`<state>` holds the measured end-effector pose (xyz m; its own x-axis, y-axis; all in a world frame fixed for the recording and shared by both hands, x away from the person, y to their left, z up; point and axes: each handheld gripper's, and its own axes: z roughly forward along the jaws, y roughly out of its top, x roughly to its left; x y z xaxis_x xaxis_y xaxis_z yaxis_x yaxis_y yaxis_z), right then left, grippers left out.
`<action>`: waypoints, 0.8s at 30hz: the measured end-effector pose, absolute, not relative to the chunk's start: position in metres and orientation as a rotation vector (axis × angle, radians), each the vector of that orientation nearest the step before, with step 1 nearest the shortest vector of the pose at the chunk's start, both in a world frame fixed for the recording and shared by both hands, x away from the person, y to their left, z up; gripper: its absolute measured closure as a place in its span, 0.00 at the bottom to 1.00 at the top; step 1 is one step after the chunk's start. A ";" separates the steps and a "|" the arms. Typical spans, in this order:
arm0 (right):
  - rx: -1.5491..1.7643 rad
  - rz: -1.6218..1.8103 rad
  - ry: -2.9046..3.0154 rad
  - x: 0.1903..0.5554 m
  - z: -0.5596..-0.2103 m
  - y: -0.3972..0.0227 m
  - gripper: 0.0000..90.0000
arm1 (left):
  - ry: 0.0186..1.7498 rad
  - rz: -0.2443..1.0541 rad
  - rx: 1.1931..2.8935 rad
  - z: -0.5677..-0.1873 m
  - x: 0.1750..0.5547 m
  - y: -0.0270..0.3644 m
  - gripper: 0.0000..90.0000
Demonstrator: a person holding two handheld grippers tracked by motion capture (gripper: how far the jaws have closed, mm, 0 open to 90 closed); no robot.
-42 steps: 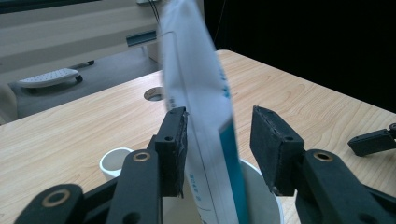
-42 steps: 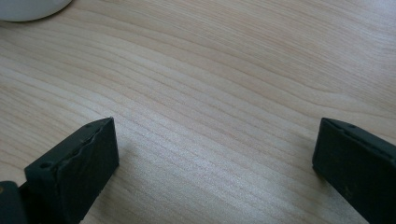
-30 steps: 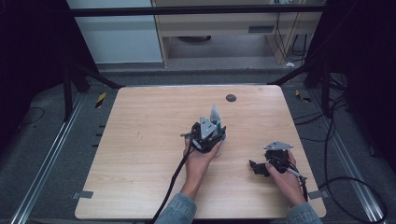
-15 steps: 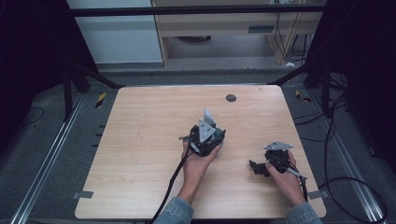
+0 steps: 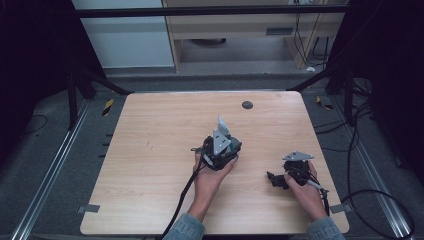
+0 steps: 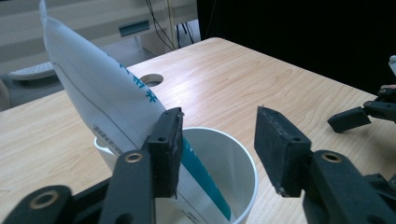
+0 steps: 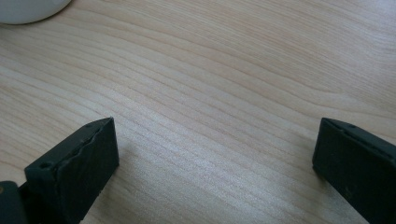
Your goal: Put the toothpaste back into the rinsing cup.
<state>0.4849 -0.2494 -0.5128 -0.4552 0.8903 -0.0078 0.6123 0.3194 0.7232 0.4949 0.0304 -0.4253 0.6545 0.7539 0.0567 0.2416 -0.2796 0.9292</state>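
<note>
A white paper cup (image 6: 236,148) stands on the table with a long white packet (image 6: 93,88) with teal print leaning in it. My left gripper (image 6: 218,133) hovers over the cup's mouth and its jaws have just been opening. The packet lies between them against the left pad (image 6: 169,154); the right pad is well clear of it. In the high view the left gripper (image 5: 220,147) is at mid-table with the packet's tip (image 5: 222,124) poking up past it. My right gripper (image 5: 276,180) rests low at the front right, and it stands (image 7: 215,140) wide open over bare wood.
A round cable hole (image 5: 247,104) sits in the wooden table (image 5: 150,150) near the far edge. The left gripper's black cable (image 5: 182,200) trails to the front edge. The cup's edge (image 7: 28,9) shows at the top left of the right gripper view.
The left gripper has eased slightly back toward the person over the cup. The right hand has stayed still.
</note>
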 end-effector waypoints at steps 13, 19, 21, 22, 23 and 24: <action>1.332 0.928 2.185 0.485 -0.513 -0.249 0.01 | 0.798 0.570 1.898 -0.415 0.487 0.044 0.40; 1.332 0.928 2.185 0.485 -0.513 -0.249 0.01 | 0.797 0.570 1.922 -0.411 0.487 0.054 0.34; 1.332 0.928 2.185 0.485 -0.513 -0.249 0.01 | 0.797 0.570 1.933 -0.409 0.487 0.058 0.29; 1.331 0.928 2.185 0.485 -0.513 -0.249 0.01 | 0.799 0.572 1.948 -0.409 0.488 0.061 0.27; 1.331 0.928 2.185 0.485 -0.513 -0.249 0.01 | 0.799 0.572 1.948 -0.409 0.488 0.061 0.24; 1.331 0.928 2.185 0.485 -0.513 -0.249 0.01 | 0.807 0.572 1.973 -0.408 0.489 0.066 0.21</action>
